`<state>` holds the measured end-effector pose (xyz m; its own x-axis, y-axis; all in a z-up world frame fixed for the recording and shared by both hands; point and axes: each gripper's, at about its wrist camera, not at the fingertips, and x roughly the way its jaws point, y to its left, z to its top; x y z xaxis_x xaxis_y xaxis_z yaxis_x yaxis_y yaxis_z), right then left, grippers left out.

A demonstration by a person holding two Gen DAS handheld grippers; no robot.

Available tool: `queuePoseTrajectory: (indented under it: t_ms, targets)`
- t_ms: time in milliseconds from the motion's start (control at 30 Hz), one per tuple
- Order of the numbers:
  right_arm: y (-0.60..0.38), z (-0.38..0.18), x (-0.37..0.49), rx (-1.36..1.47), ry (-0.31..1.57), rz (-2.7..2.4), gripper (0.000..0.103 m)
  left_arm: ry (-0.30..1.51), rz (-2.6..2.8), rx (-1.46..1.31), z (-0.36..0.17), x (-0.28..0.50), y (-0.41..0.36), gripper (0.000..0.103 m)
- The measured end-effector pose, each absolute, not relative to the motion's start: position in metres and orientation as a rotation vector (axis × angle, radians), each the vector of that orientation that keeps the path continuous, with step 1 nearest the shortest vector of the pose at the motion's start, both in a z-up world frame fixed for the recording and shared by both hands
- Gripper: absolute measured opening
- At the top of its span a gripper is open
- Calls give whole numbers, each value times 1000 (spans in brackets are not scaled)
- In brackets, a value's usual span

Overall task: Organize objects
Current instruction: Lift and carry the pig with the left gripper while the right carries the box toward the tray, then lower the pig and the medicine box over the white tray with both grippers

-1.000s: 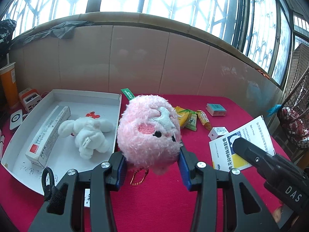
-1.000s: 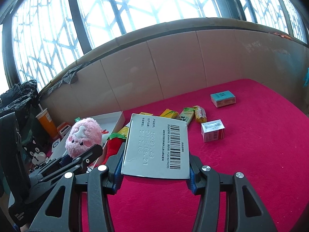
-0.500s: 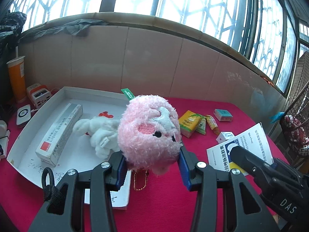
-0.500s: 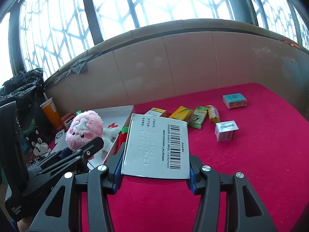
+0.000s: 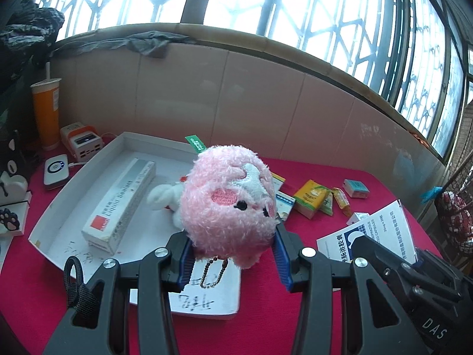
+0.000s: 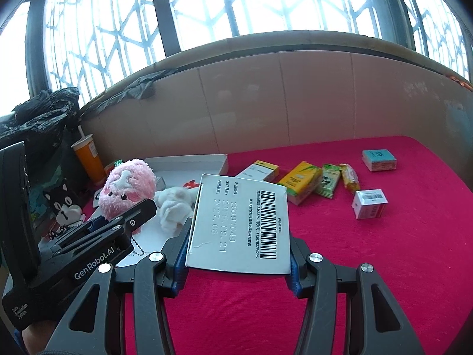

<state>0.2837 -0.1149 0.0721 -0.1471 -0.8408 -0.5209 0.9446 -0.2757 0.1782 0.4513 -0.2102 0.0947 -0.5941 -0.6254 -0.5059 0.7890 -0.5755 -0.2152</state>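
Note:
My left gripper is shut on a fluffy pink plush toy and holds it above the near right corner of a white tray. The tray holds a long sealant box and a white plush. My right gripper is shut on a flat white medicine box with a barcode, held above the red table to the right of the tray. The pink plush and left gripper also show in the right wrist view.
Small boxes and snack packs lie on the red cloth: a yellow pack, a green pack, a teal box, a white box. An orange cup, a charger and a wall stand behind the tray.
My left gripper has carried the pink plush left and forward over the tray's near corner. My right gripper has followed with the medicine box, coming closer to the tray.

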Motion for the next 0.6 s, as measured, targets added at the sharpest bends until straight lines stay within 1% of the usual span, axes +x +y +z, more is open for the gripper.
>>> queuePoseTrajectory:
  t_ms: [167,600]
  targets:
    - [-124,72,300,616,252,-1717,56,560,-2162,453,97,466,-218,44]
    - [-158,84,339,545,293,-1641,56,539,-2066,370,115,510,-248,44]
